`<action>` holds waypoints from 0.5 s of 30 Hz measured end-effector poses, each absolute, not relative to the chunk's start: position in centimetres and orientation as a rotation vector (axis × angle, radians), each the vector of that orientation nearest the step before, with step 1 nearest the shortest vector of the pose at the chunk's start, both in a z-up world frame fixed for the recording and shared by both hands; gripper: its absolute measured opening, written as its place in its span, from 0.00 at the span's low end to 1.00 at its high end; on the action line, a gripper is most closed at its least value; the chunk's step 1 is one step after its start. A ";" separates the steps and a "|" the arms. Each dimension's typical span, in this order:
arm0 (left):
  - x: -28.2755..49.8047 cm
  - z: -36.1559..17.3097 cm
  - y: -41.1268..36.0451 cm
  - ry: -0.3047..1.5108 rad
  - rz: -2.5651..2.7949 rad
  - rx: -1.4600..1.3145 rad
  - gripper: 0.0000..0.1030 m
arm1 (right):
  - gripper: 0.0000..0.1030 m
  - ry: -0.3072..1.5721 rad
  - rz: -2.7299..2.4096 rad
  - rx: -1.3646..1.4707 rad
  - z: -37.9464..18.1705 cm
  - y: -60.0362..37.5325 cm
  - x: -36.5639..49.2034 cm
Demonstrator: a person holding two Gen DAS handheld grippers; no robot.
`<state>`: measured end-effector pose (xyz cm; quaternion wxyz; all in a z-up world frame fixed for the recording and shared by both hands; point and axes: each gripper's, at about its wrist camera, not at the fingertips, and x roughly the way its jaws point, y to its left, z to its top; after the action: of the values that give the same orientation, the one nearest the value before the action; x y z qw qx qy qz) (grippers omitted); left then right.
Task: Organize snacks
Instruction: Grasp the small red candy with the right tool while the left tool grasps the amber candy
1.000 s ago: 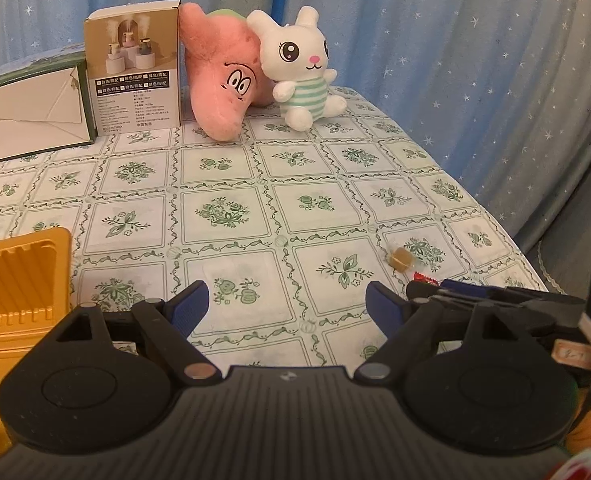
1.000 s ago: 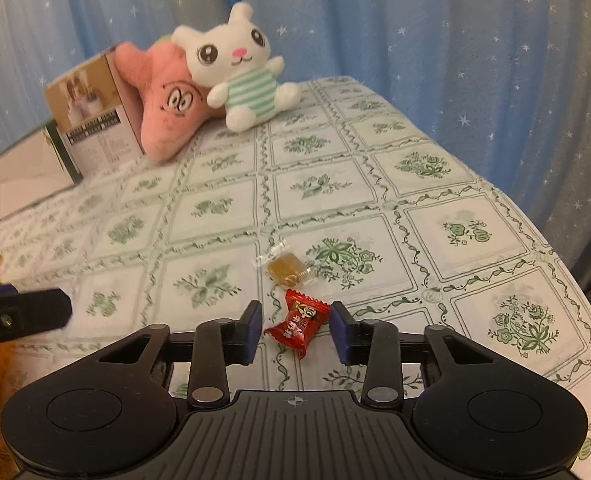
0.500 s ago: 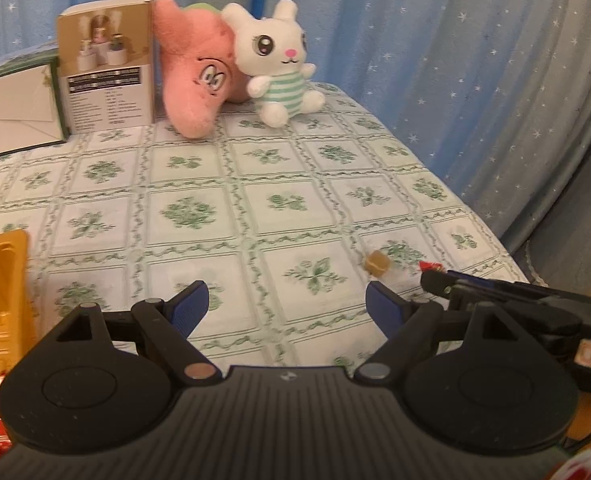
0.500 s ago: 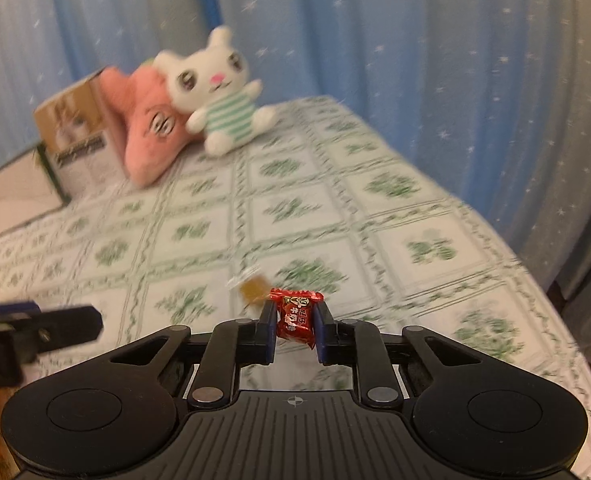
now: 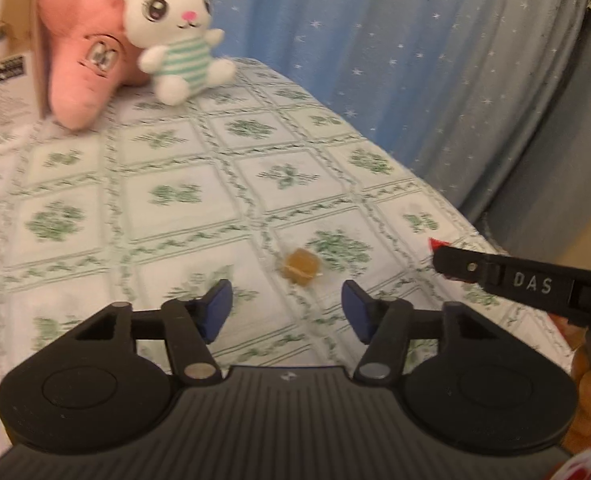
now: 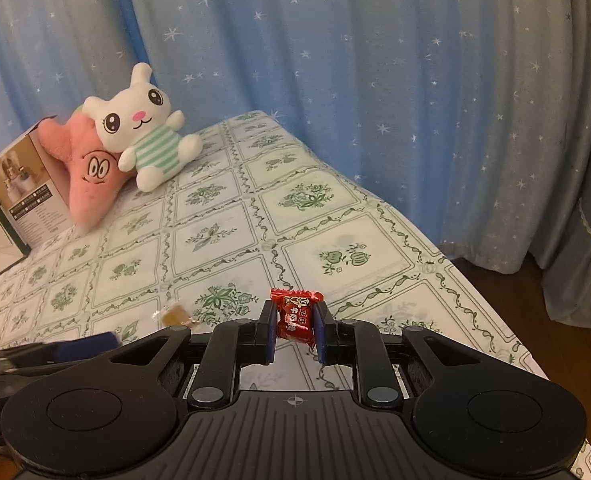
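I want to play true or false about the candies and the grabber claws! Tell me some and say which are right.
1. The right gripper is squeezing the red candy. True.
2. The left gripper holds the brown candy. False: its fingers are spread apart and the candy lies on the tablecloth ahead of them.
3. The white bunny leans on the pink star plush. True.
4. The bunny wears a red striped shirt. False: the stripes are green and white.
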<state>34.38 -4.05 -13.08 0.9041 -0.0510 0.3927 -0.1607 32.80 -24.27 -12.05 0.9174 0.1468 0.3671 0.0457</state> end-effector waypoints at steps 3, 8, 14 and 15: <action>35.0 -13.6 -4.7 0.819 -0.363 -0.133 0.54 | 0.19 0.749 0.094 0.298 -11.9 -24.2 32.8; 36.1 -13.8 -5.5 0.806 -0.363 -0.152 0.53 | 0.19 0.752 0.079 0.300 -12.0 -24.6 33.0; 36.8 -13.9 -6.6 0.784 -0.331 -0.126 0.40 | 0.19 0.755 0.055 0.299 -12.2 -25.0 33.1; 36.8 -14.0 -6.8 0.781 -0.323 -0.112 0.35 | 0.19 0.755 0.056 0.295 -12.2 -24.9 33.1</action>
<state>36.78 -6.80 -13.95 0.9106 -0.0543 0.3788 -0.1564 33.08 -24.93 -12.23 0.9186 0.1435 0.3673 0.0270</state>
